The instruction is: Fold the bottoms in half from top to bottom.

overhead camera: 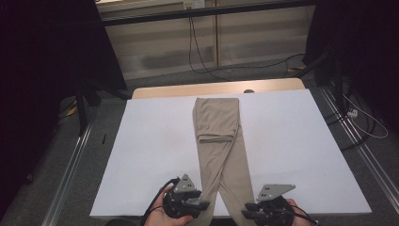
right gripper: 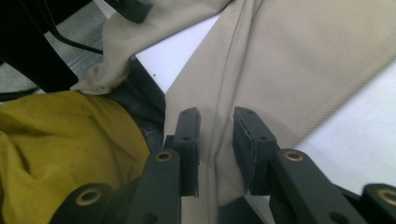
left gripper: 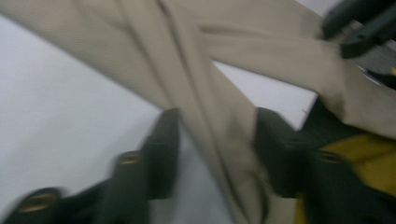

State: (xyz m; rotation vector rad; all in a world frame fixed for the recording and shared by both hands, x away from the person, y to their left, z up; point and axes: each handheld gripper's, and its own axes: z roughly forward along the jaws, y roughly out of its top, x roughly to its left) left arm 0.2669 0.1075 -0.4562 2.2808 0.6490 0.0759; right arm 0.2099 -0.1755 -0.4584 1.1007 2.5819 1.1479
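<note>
- The left hand-held gripper point(overhead camera: 200, 205) sits at the table's near edge with the left leg hem of the beige fabric trousers point(overhead camera: 220, 141) between its jaws; its own view is blurred, and the pads still look apart from the cloth, so it reads as released around the hem rather than gripping.
- The right hand-held gripper point(overhead camera: 249, 208) sits at the same near edge on the right leg; in its own view the cloth point(right gripper: 261, 70) runs up through the gap between the two black pads, which stand just beside a seam, and I cannot tell whether they already pinch it.
- Both hems overhang the near edge, probably so a jaw can pass under the fabric.
- The legs cross just beyond the grippers, then run away along the middle of the white-covered table point(overhead camera: 155, 155).
- At the far end the waist part lies folded back on itself, flat, short of the bare wooden strip point(overhead camera: 179, 90).
- Taking both hems together would suit carrying them toward the far fold.
</note>
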